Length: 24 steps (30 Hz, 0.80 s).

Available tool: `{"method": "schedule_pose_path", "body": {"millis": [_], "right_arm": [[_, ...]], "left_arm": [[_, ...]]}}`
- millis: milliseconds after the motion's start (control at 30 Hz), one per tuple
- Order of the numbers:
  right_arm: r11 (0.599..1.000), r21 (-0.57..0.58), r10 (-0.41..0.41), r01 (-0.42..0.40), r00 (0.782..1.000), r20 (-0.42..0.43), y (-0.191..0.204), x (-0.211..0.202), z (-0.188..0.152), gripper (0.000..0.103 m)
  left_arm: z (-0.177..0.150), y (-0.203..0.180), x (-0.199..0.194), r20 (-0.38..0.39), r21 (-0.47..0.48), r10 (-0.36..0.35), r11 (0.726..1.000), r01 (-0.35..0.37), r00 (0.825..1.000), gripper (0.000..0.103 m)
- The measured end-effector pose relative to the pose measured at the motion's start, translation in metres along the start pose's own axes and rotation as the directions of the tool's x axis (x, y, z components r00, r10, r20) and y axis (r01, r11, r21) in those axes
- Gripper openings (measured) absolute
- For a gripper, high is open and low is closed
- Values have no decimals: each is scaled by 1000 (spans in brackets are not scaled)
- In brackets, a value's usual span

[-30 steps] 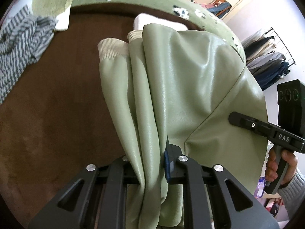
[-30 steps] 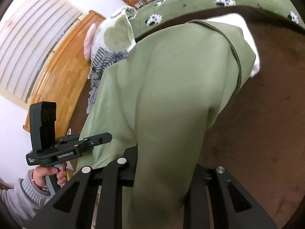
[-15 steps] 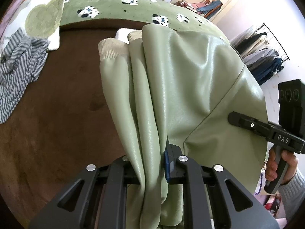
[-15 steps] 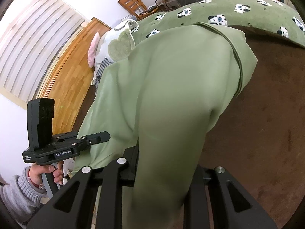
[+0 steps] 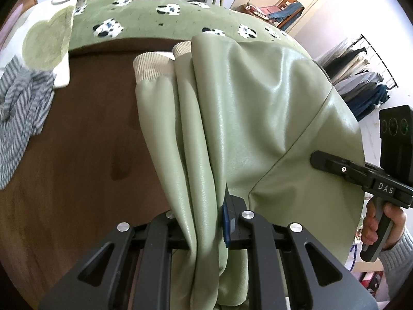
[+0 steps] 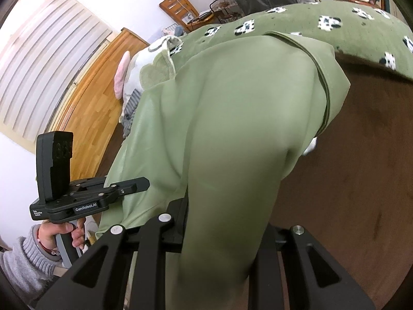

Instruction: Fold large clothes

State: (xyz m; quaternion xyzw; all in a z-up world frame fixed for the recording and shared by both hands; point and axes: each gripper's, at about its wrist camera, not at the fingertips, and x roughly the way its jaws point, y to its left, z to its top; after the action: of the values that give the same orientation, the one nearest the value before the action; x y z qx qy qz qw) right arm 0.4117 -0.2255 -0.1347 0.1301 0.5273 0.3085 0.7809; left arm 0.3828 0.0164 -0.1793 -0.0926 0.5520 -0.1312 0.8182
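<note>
Left gripper clenched on a gathered bunch of the pale green jacket, whose smooth, leather-like cloth runs away from the jaws and hangs above the brown bed cover. Two ribbed cream cuffs mark the far end of the folds, left of the main panel. Right gripper likewise grasping the jacket, the cloth draped over its jaws so that the fingertips are hidden. Each gripper appears in the other's view: the right gripper at the right edge of the left wrist view, held by the right hand; the left gripper at the near left of the right wrist view. Far side: green panda-print blanket. Far left: striped garment beside a white and green cushion
</note>
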Motion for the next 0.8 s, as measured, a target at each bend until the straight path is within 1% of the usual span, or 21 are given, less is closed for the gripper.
{"method": "schedule_pose_path", "body": {"millis": [67, 100, 200, 367, 500, 667, 800], "right_arm": [[1000, -6, -2, 2, 1000, 10, -11, 6, 25, 21], [1000, -7, -3, 3, 1000, 12, -14, 8, 32, 21], [1000, -6, -8, 8, 1000, 26, -32, 21, 66, 21], [1000, -16, -18, 18, 1000, 14, -63, 49, 110, 21], [1000, -27, -17, 16, 1000, -12, -93, 81, 144, 21], [998, -53, -18, 16, 999, -43, -135, 135, 185, 22], [999, -49, -15, 11, 996, -90, -169, 183, 202, 22]], "left_arm": [[21, -2, 7, 9, 13, 0, 1000, 0, 1000, 17], [30, -2, 10, 11, 16, -1, 1000, 0, 1000, 17], [68, 1, 27, 20, 33, 1, 999, -1, 1000, 17], [115, 10, 63, 14, 36, 6, 999, -6, 1000, 17], [146, 20, 98, 5, 33, 12, 999, -12, 1000, 17], [182, 40, 152, 8, 25, 19, 999, -19, 1000, 17], [199, 62, 202, -18, -2, 27, 1000, -27, 999, 18]]}}
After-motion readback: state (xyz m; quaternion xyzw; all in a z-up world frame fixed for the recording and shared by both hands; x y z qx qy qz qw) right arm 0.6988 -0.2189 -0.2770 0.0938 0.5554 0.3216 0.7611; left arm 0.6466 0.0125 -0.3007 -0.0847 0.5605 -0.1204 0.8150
